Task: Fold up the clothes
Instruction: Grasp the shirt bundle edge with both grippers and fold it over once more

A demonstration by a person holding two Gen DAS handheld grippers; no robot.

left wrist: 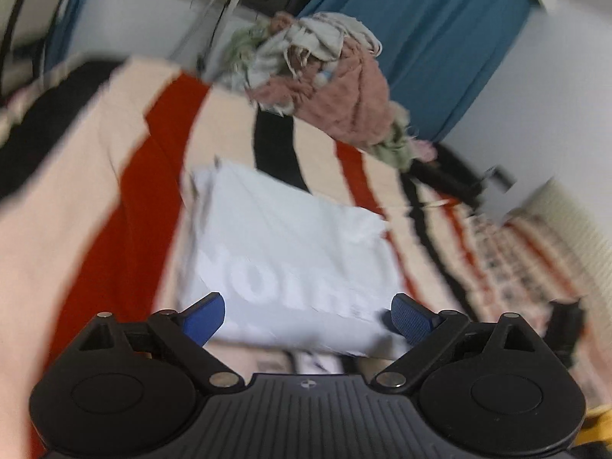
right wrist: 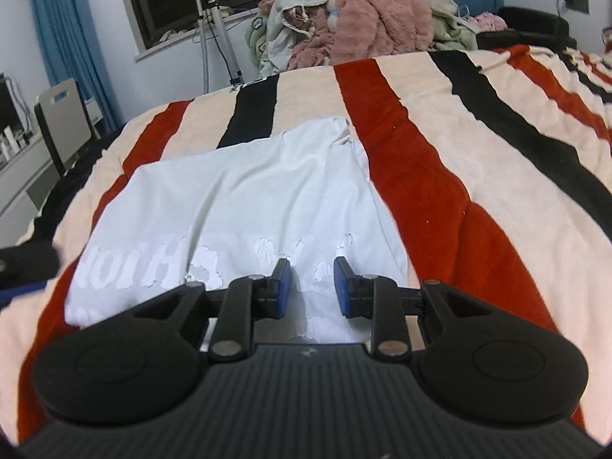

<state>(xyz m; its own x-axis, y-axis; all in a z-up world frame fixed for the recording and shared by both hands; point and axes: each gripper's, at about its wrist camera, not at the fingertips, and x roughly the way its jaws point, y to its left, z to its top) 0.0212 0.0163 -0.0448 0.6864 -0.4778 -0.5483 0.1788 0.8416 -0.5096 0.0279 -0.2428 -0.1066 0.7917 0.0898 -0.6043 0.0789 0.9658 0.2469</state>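
Both claws hang over the white garment (right wrist: 244, 206), which lies spread on the striped blanket (right wrist: 440, 176) of the bed, its near edge under the cameras and its far end reaching toward twelve o'clock in the right wrist view. The right claw (right wrist: 311, 287) has its blue pads part way apart with bare cloth showing in the gap, so it grips nothing; it sits low over the near hem at six o'clock, a place that would suit taking that edge or having just let it go. The left claw (left wrist: 308, 319) stands wide apart, its pads at either side of the garment's near edge, and the view is smeared with motion blur, so whether it touches the cloth cannot be told. Pale, worn lettering runs across the near part of the garment. The cloth looks squared into a rough rectangle with straight side edges and a bunched bit at its far right corner, which may be a tucked sleeve or a collar. That shape fits a shirt laid flat ready for folding as well as one already folded partway. A heap of other clothes (right wrist: 344, 11), pink, grey and green, waits at twelve o'clock at the far end of the bed, well apart from the white one, likely kept clear of the folding area.
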